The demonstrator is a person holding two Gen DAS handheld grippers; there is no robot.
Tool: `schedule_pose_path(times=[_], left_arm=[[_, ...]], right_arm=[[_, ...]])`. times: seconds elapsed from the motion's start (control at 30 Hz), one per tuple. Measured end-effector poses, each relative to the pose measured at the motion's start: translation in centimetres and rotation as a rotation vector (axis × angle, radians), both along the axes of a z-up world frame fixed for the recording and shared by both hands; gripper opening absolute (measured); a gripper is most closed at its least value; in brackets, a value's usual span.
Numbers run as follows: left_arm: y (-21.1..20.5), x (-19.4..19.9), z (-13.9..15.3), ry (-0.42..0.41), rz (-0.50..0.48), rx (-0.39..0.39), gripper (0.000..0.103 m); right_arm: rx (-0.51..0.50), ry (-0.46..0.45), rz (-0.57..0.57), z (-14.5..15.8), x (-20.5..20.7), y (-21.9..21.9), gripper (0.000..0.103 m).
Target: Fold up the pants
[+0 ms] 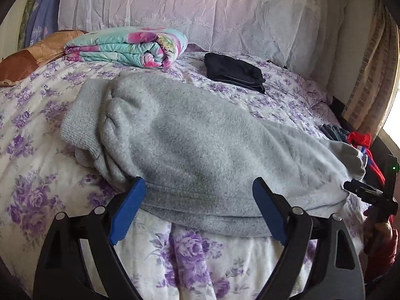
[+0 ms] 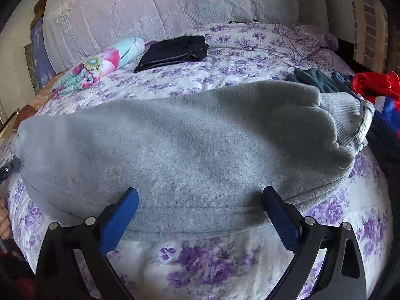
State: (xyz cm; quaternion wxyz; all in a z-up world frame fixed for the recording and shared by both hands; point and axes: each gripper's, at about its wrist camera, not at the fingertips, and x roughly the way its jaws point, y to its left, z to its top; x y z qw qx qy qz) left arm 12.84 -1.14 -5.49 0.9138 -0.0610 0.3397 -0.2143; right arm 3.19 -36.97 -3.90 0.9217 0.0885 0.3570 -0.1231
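Grey fleece pants [image 1: 190, 145] lie folded lengthwise across the flowered bed, ribbed waistband [image 1: 80, 125] at the left in the left wrist view. In the right wrist view the pants [image 2: 175, 145] fill the middle, with the ribbed band and drawstring [image 2: 350, 115] at the right. My left gripper [image 1: 198, 187] is open, its blue fingertips at the near folded edge of the pants. My right gripper [image 2: 200, 197] is open too, fingertips at the near edge. Neither holds cloth. The right gripper's body [image 1: 367, 192] shows at the right edge of the left wrist view.
A folded dark garment [image 1: 235, 71] and a folded floral quilt [image 1: 125, 47] lie farther back near the lilac pillows [image 1: 200, 7]. Red, blue and dark green clothes [image 2: 362, 85] are piled at the bed's right side. The purple-flowered sheet [image 2: 212, 262] lies under the grippers.
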Motion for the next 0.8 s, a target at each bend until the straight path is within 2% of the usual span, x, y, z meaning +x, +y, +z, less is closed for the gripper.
schedule_pose_path(times=[0.1, 0.17, 0.23, 0.3, 0.4, 0.47, 0.53, 0.6, 0.67, 0.8], left_arm=[[1.4, -0.3, 2.2, -0.021, -0.021, -0.087, 0.085], [2.2, 0.0, 3.8, -0.054, -0.006, -0.104, 0.087], [2.9, 0.7, 4.7, -0.082, 0.032, -0.105, 0.089], [3.4, 1.7, 4.8, -0.083, 0.064, -0.095, 0.089], [4.2, 3.2, 3.6, -0.05, 0.119, -0.066, 0.089], [5.0, 4.0, 2.2, -0.007, 0.138, -0.085, 0.089], [5.6, 4.2, 1.1, 0.01, 0.166, -0.092, 0.089], [6.2, 4.2, 1.0, 0.016, 0.164, -0.13, 0.092], [7.0, 4.5, 0.5, 0.037, 0.173, -0.169, 0.094], [8.8, 4.6, -0.3, 0.087, 0.216, -0.266, 0.094]], right_arm=[[-0.036, -0.12, 0.009, 3.3, -0.8, 0.1, 0.1], [-0.078, -0.156, -0.009, 4.9, -0.6, -0.4, 0.1], [-0.093, -0.132, -0.054, 5.1, 0.3, -1.5, 0.1], [-0.059, -0.08, -0.078, 3.9, 1.3, -2.8, 0.1], [0.003, 0.027, -0.109, 0.6, 2.4, -4.7, 0.1], [0.051, 0.084, -0.111, -1.3, 2.9, -5.4, 0.1], [0.048, 0.033, -0.106, -0.7, 2.5, -5.2, 0.1], [0.034, 0.05, -0.11, -1.0, 2.7, -4.9, 0.1], [0.017, 0.022, -0.111, -0.7, 2.3, -4.5, 0.1], [-0.002, -0.139, -0.118, 0.8, -0.3, -4.0, 0.1]])
